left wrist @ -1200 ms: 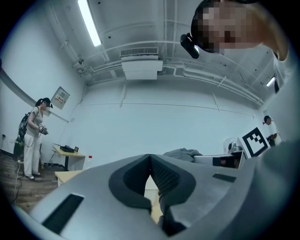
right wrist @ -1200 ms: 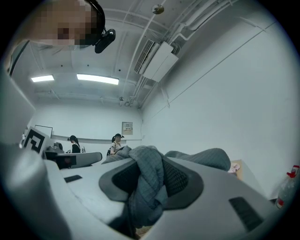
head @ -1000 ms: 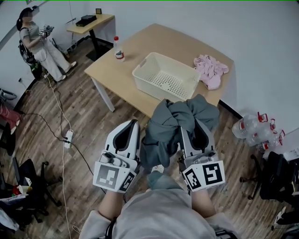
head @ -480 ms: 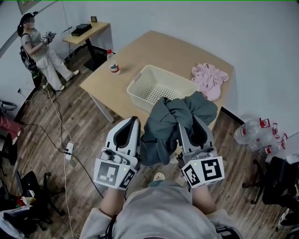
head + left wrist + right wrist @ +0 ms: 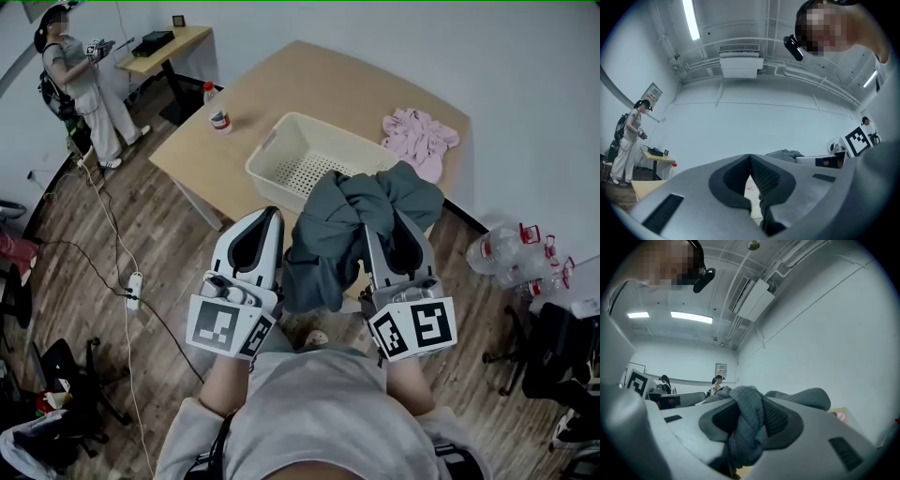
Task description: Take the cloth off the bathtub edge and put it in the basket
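Note:
A dark grey cloth (image 5: 330, 236) hangs bunched in my right gripper (image 5: 392, 223), which is shut on it; the fabric fills the jaws (image 5: 748, 414) and drapes down between both grippers. My left gripper (image 5: 266, 216) is beside the cloth on its left, its fingertips meeting with nothing between them (image 5: 750, 158). The cream perforated basket (image 5: 272, 150) stands on the wooden table (image 5: 291, 89) just beyond the grippers. The cloth's top overlaps the basket's near rim in the head view. No bathtub is in view.
A pink cloth (image 5: 419, 141) lies on the table to the right of the basket, and a small bottle (image 5: 217, 117) stands to its left. A person (image 5: 80, 80) stands far left by a small desk (image 5: 169, 45). Water bottles (image 5: 511, 258) and cables (image 5: 122, 272) lie on the wood floor.
The table and basket have shifted left and closer under the grippers in the head view. The right gripper still holds the grey cloth, and the left gripper stays beside it.

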Demonstrator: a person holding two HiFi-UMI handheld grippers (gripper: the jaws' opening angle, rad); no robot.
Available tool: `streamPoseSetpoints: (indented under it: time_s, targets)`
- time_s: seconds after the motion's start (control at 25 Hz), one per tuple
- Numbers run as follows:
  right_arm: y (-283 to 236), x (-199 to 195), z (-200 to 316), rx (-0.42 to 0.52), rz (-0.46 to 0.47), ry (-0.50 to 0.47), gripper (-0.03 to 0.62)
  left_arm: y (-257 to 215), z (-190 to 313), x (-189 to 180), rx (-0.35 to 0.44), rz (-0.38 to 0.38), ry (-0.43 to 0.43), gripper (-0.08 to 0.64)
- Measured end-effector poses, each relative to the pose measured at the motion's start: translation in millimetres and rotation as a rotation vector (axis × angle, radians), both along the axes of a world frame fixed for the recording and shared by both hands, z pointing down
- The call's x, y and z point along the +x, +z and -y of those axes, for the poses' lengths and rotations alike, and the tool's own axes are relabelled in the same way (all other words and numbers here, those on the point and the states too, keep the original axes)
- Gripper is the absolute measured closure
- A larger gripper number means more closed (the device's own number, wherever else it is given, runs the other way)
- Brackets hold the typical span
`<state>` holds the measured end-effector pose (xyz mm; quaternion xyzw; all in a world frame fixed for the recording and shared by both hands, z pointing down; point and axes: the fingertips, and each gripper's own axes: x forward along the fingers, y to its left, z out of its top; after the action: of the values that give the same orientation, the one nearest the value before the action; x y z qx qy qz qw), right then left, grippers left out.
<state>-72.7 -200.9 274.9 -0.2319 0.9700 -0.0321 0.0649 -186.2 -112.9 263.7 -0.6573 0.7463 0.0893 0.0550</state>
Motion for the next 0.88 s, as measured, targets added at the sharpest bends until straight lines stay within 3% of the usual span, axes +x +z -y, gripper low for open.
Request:
streamPoseSetpoints:
  time_s: [0.32, 0.88]
  targets:
    - [-1.9, -19.5, 20.7, -0.014, 0.011, 0.079, 0.453, 2.3, 31.3, -27.2, 0.000, -0.005, 0.082, 0.545]
    - [-13.2, -94.8, 68.0, -0.030, 0.031, 0.298, 0.453, -0.2, 97.3, -121.6, -0.023, -0.012, 0.281, 0.545]
